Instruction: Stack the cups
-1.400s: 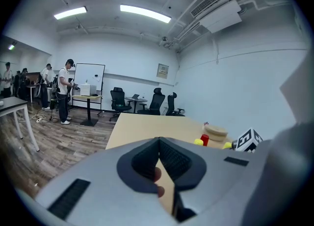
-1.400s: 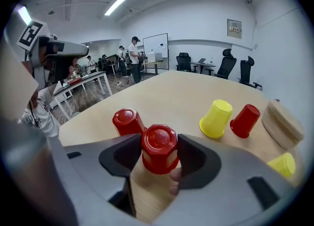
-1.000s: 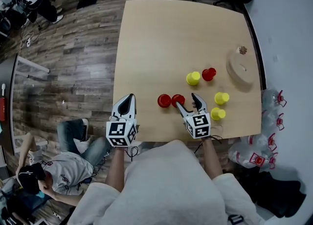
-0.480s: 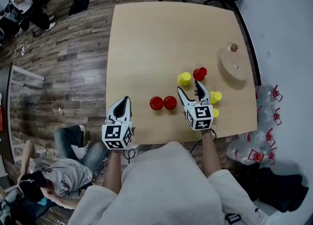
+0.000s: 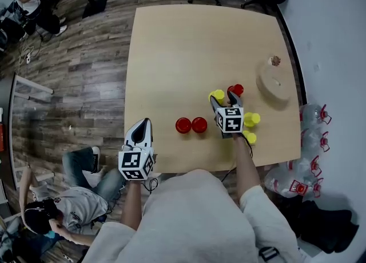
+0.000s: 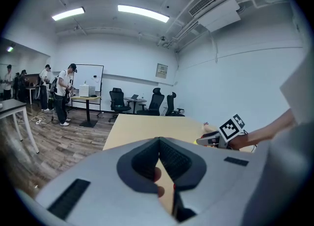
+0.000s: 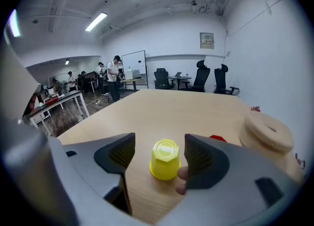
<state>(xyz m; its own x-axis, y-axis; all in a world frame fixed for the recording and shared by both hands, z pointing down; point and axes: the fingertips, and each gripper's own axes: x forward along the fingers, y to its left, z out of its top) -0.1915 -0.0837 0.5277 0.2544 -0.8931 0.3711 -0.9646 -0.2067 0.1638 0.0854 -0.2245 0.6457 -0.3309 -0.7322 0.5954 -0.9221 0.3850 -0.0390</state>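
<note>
Right gripper view: upturned yellow cup [image 7: 166, 162] stands between the right gripper's [image 7: 159, 145] spread fingers [image 7: 119, 154], touching neither.

**Colours in front of you**

Your counter [image 5: 189, 50] is pale tan wood grain; the floor [image 5: 74, 84] shows grey-brown planks. You have bright yellow cups [image 7: 165, 158] and glossy red cups [image 5: 183, 125]. Your left gripper [image 5: 146, 122] and right gripper [image 5: 222, 97] are grey, black-padded, with black-and-white square markers.

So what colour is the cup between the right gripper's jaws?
The cup is yellow, seen best in the right gripper view.
</note>
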